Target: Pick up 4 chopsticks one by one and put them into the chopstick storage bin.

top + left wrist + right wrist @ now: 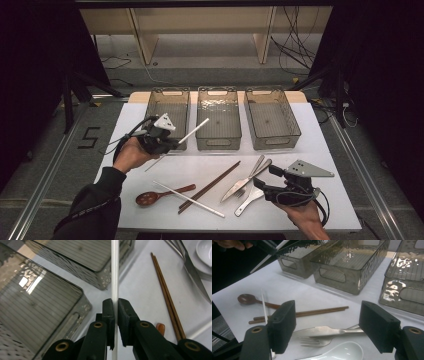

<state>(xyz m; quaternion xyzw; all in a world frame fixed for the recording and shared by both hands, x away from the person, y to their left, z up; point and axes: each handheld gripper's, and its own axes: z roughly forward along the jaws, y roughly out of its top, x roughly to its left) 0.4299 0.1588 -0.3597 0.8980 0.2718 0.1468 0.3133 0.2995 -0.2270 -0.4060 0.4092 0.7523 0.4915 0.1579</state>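
My left gripper is shut on a white chopstick, held in the air in front of the left smoky plastic bin. In the left gripper view the jaws pinch the white chopstick between their pads. My right gripper stands open at the front right. Its jaws straddle nothing, just above a knife, a fork and a white spoon. A second white chopstick, brown chopsticks and a brown spoon lie on the white table.
The middle bin and the right bin stand side by side at the back of the table, both with nothing in them. The knife and the white spoon lie close to my right gripper. Dark floor surrounds the table.
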